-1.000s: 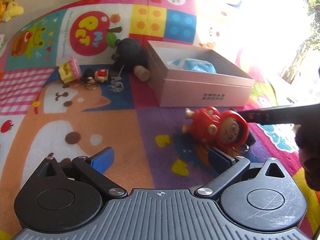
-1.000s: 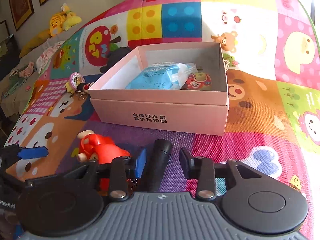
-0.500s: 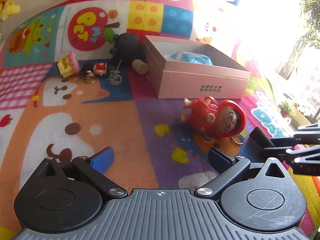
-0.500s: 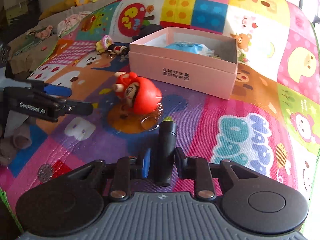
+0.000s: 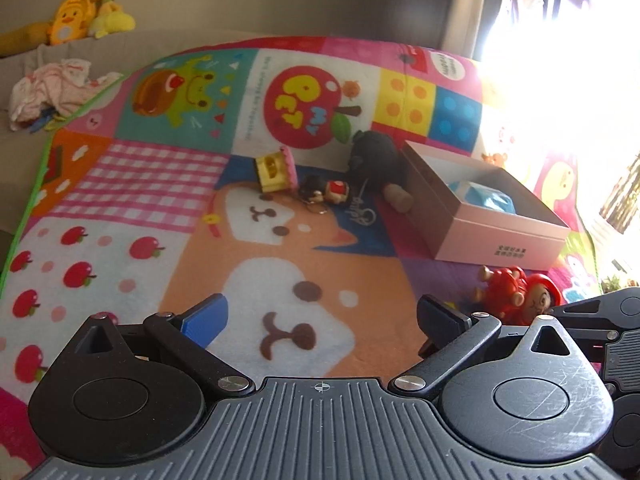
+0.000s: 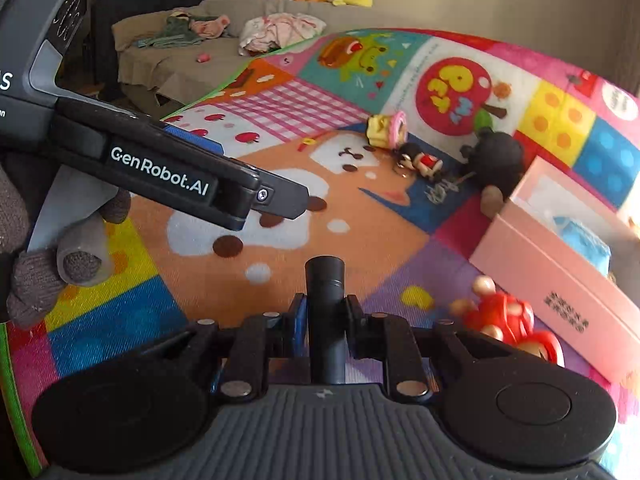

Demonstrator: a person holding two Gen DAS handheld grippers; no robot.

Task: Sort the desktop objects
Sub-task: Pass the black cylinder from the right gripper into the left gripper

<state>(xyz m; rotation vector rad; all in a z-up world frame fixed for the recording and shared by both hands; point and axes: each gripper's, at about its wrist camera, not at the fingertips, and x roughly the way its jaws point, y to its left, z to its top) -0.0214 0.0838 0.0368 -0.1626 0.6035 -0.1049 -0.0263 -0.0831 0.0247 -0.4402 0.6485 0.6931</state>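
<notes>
Our right tongs clamp the black cylinder; left tongs apart. Loosening short of the pink box would drop it.

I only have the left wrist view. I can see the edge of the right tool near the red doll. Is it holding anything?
Observer: Yes. The right tool is shut on a black cylinder.
Operator: Is the cylinder over the pink box?
Observer: No. In the right wrist view it points at open mat, and the pink box lies to its right.
Operator: Anything on the sofa I'm missing?
Observer: A crumpled green cloth lies there.
</notes>
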